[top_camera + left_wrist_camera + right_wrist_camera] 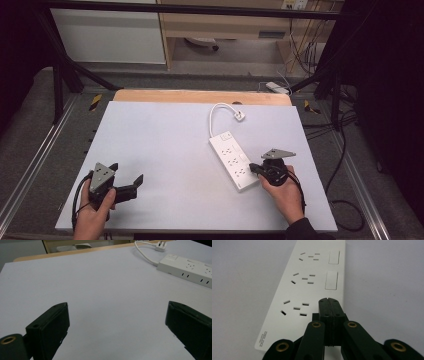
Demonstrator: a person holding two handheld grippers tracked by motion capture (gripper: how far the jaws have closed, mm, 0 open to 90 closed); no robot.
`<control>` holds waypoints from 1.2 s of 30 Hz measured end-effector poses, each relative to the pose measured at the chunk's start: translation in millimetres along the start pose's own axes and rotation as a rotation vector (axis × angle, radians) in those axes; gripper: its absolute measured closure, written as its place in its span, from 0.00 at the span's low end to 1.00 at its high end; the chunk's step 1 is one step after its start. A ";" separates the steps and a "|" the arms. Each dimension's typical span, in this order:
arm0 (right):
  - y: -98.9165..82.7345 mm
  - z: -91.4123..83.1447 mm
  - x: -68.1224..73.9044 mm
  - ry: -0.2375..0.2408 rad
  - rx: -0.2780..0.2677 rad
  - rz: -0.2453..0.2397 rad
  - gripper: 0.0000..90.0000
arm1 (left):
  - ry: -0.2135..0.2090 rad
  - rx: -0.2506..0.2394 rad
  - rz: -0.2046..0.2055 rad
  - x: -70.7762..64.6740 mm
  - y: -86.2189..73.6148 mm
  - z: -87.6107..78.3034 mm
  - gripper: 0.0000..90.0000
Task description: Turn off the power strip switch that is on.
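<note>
A white power strip (232, 161) (187, 267) (312, 277) lies on the table right of centre, with three socket groups and rocker switches along one side. Its white cable curls back to a plug (240, 115) (160, 245) lying on the table. My right gripper (252, 167) (328, 300) is shut with nothing between the jaws. Its tips sit over the strip's near end, in line with the row of switches; whether they touch it I cannot tell. My left gripper (127, 172) (117, 322) stands open and empty over bare table at the front left, far from the strip.
The white tabletop (160, 145) has a wooden strip (200, 96) along its far edge. Black frame posts stand at both back corners. Loose cables (345, 200) and a white adapter (277, 87) lie on the floor to the right and behind.
</note>
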State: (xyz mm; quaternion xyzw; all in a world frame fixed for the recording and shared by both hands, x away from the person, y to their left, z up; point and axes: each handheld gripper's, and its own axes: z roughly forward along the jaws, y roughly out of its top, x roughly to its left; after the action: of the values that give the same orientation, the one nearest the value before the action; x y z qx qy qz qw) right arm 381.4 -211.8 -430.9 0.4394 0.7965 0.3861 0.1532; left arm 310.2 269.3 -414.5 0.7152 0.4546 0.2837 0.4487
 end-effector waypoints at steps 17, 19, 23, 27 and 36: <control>-3.6 0.4 4.8 -0.010 -0.024 -0.016 1.00 | 0.002 -0.001 0.000 -0.4 0.0 0.0 0.06; -3.5 0.6 4.4 -0.011 -0.025 -0.019 1.00 | 0.003 -0.001 0.001 -0.3 0.0 0.0 0.06; -3.5 0.9 4.2 -0.015 -0.026 -0.019 1.00 | 0.002 0.000 0.002 -0.3 0.0 0.0 0.06; -3.7 0.8 4.1 -0.015 -0.027 -0.014 1.00 | 0.003 0.000 0.003 -0.4 0.0 0.0 0.06; -4.3 0.7 4.8 -0.018 -0.030 -0.013 1.00 | 0.002 0.002 0.004 -0.7 -0.1 0.2 0.06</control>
State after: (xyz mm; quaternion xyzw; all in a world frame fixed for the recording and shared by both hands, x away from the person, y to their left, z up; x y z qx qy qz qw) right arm 376.6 -208.9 -434.2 0.4352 0.7920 0.3931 0.1698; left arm 310.0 268.6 -414.7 0.7163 0.4538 0.2849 0.4471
